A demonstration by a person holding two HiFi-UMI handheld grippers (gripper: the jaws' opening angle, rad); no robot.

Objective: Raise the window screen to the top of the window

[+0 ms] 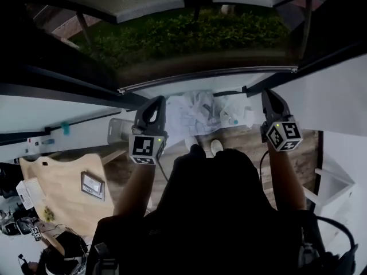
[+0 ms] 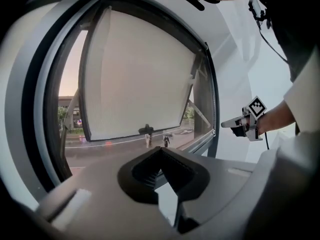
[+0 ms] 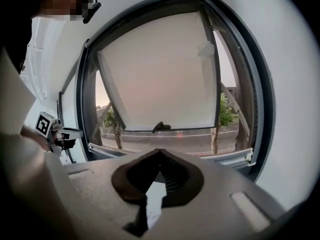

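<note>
The window screen (image 2: 140,74) is a pale panel that fills most of the dark window frame (image 3: 260,109). Its lower edge hangs a little above the sill rail (image 1: 206,76), with a small black handle (image 3: 161,126) at the middle. My left gripper (image 2: 161,151) is shut and empty, and points at the window from short of the sill, apart from the screen. It also shows in the head view as the left gripper (image 1: 150,109). My right gripper (image 3: 160,153) is likewise shut and empty, off to the right near the frame's corner. The right gripper (image 1: 269,99) touches nothing that I can see.
Below the screen's edge a strip of street and trees (image 3: 220,114) shows outside. White walls flank the window. On the floor behind are a wooden table (image 1: 63,188), a grey bin (image 1: 119,130), crumpled white sheeting (image 1: 198,110) and a white shelf (image 1: 332,182).
</note>
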